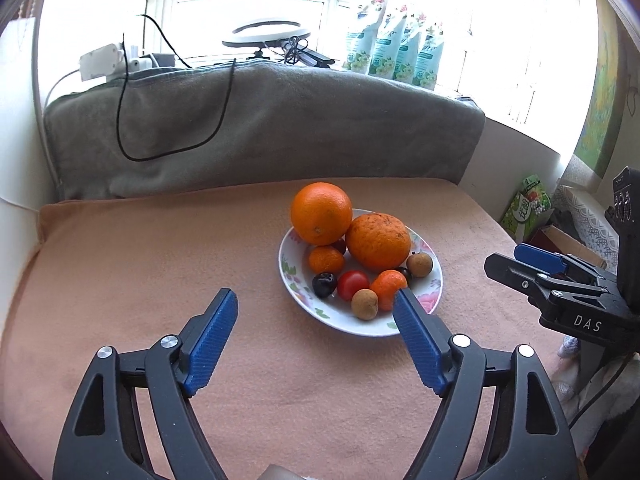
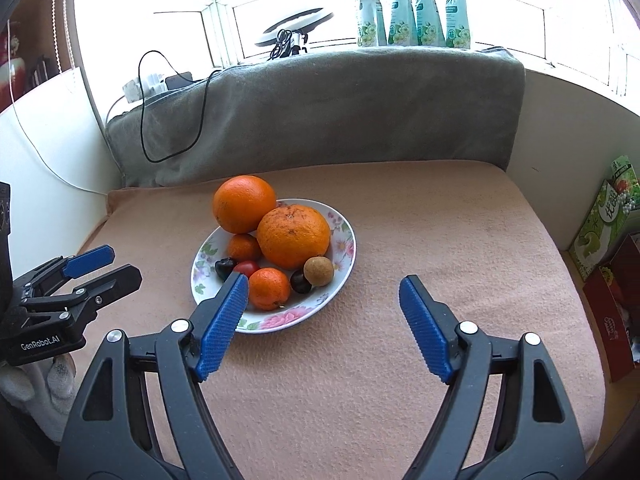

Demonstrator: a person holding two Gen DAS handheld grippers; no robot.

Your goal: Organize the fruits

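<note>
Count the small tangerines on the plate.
2: one tangerine sits below the two big oranges, the other at the plate's near side. More may be hidden.

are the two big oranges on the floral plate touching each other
Touching: the right wrist view shows the smooth big orange pressed against the rough-skinned big orange, with no gap where they meet.
</note>
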